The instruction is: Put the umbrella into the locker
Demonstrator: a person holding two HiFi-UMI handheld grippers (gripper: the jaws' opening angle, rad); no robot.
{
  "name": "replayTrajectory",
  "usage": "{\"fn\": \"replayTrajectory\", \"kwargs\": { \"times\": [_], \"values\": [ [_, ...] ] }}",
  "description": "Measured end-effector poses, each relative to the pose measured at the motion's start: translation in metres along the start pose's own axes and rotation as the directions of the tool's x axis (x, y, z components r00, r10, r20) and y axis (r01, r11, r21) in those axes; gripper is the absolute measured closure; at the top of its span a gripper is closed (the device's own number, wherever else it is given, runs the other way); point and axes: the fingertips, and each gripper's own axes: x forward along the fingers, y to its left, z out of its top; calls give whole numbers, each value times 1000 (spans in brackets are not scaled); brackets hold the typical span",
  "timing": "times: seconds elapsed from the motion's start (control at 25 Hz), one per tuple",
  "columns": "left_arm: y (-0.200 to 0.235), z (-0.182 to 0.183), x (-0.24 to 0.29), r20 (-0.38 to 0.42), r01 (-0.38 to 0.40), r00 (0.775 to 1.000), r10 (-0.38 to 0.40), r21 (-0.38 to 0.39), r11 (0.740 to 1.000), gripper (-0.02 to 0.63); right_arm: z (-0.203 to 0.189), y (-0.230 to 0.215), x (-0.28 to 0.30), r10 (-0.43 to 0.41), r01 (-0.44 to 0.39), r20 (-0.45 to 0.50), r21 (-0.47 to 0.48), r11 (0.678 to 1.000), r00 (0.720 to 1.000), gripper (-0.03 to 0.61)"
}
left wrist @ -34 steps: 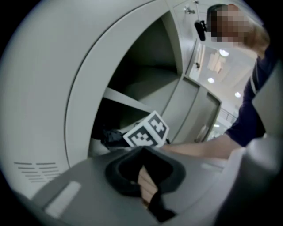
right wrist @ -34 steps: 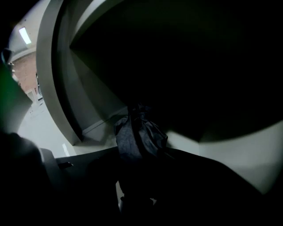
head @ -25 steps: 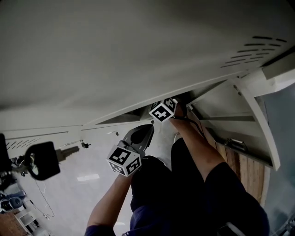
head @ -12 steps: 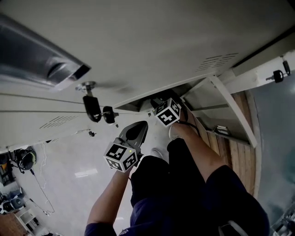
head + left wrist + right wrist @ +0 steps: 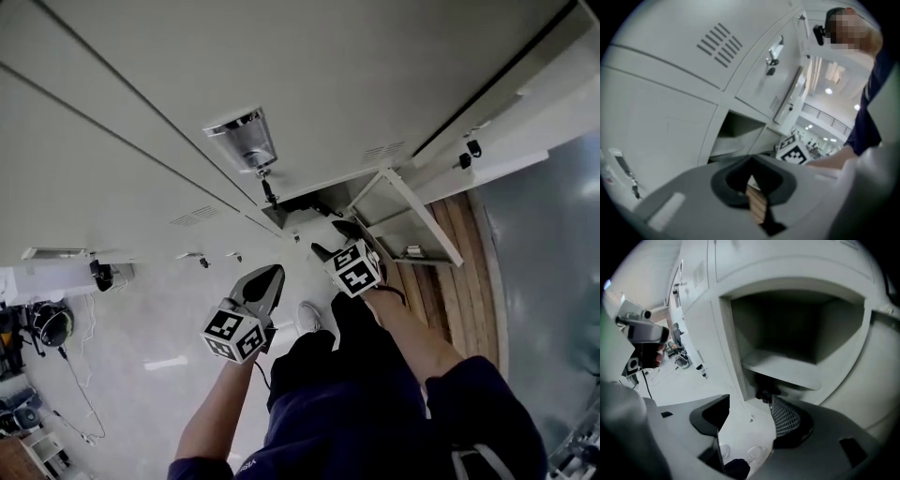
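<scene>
Though only a dark bit of it shows, the umbrella (image 5: 765,393) lies inside the open locker (image 5: 725,329), low down and just under the front edge of the pale shelf (image 5: 783,369). From the head view it is a black shape (image 5: 307,201) in the mouth of the same locker (image 5: 281,217), whose door (image 5: 398,217) stands swung out to the right.

Just in front of that opening hangs the right tool (image 5: 749,401), released: its jaws have just been opening and now stand wide apart with nothing between them. Only the pale floor (image 5: 740,427) and the person's white shoes (image 5: 751,455) show through the gap. In the head view this tool (image 5: 336,240) points down toward the locker mouth, clear of the umbrella.

Further left and nearer the person, the left tool (image 5: 272,277) is apart from the locker. Its own view shows it clenched (image 5: 751,161) on nothing, with just a thin slit behind the tips through which wooden boards (image 5: 757,204) show. Beyond its tips are the open compartment and the right tool's marker cube (image 5: 793,151).

Closed locker fronts with vent slots (image 5: 719,44) fill the rest of the wall.
</scene>
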Motion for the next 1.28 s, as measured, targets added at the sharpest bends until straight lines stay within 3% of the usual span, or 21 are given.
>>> {"fn": "replayTrajectory", "kwargs": {
  "times": [0.24, 0.52, 0.68, 0.96, 1.28],
  "values": [
    [-34, 39, -49, 51, -18, 999, 16, 40, 999, 612, 50, 46, -101, 60, -64, 141, 22, 998, 988, 315],
    [-76, 79, -86, 136, -16, 991, 3, 95, 995, 612, 100, 87, -195, 101, -103, 308, -11, 995, 946, 514],
    [-91, 98, -97, 183, -3, 983, -17, 106, 994, 612, 123, 97, -233, 82, -80, 405, -22, 997, 910, 562],
    [-100, 114, -108, 221, 18, 974, -45, 123, 992, 612, 138, 113, -249, 86, -65, 451, -62, 996, 889, 571],
    [-101, 116, -113, 227, 24, 972, -52, 127, 992, 612, 140, 123, -254, 99, -69, 452, -82, 994, 886, 571]
  ]
}}
